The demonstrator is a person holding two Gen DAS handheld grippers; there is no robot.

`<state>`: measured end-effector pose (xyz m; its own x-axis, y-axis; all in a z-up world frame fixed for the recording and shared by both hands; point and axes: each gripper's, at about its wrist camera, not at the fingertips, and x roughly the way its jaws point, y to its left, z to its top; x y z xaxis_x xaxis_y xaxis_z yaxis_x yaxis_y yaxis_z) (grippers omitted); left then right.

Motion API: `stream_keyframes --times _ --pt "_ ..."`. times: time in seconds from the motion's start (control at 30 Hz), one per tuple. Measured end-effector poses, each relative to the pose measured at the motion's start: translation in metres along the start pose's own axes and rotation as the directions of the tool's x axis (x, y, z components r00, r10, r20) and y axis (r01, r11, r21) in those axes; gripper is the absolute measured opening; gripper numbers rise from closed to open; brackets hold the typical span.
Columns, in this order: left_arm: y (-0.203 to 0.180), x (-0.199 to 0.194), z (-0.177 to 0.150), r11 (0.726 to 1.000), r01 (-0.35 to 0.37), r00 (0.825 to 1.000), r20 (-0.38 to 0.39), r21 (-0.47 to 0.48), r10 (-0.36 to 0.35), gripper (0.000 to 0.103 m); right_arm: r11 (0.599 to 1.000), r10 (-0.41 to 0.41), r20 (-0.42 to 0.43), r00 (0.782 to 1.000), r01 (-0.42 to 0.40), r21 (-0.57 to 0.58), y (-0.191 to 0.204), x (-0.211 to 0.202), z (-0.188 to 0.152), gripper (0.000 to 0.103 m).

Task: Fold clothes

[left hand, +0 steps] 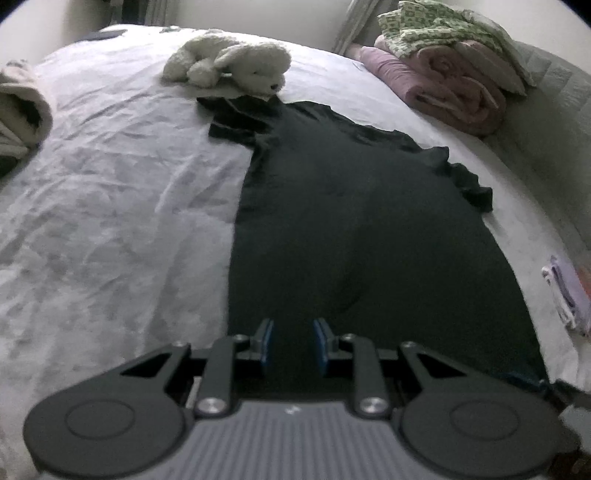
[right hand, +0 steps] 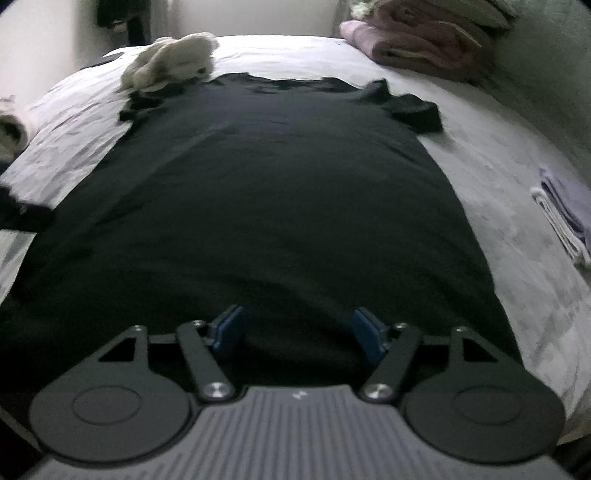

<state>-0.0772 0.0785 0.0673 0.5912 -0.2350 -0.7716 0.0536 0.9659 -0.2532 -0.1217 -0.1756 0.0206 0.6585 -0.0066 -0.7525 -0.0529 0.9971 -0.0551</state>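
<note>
A black T-shirt (left hand: 351,221) lies spread flat on the white bed sheet (left hand: 110,203), its collar far away and its hem toward me. My left gripper (left hand: 293,341) hovers over the hem's left part, its blue pads a narrow gap apart with nothing clamped between them. In the right wrist view the same T-shirt (right hand: 258,184) fills the middle. My right gripper (right hand: 301,332) stands wide open over the near hem, and only flat fabric shows below the jaws. Both short sleeves stick out at the far corners.
A white plush toy (left hand: 236,62) lies on the shirt's collar end. Rolled pink towels (left hand: 450,88) with a green patterned cloth (left hand: 424,26) are stacked far right. Folded pale cloths (right hand: 565,218) lie on the bed's right edge. A rolled beige cloth (left hand: 22,107) sits far left.
</note>
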Motion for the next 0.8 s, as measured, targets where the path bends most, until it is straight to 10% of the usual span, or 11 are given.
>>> stream_keyframes --times 0.4,0.6,0.8 --pt "0.032 0.006 0.032 0.985 0.063 0.998 0.013 -0.163 -0.062 0.025 0.999 -0.006 0.074 0.997 0.003 0.037 0.035 -0.01 0.014 0.08" --pt "0.091 0.01 0.059 0.925 0.116 0.993 0.037 -0.362 -0.11 0.025 0.984 0.177 0.1 0.979 -0.173 -0.047 0.079 -0.027 0.016 0.08" --pt "0.117 0.029 0.091 0.917 0.158 0.987 0.059 -0.366 -0.146 0.025 0.946 0.307 0.071 0.949 -0.296 -0.134 0.124 -0.033 0.015 0.079"
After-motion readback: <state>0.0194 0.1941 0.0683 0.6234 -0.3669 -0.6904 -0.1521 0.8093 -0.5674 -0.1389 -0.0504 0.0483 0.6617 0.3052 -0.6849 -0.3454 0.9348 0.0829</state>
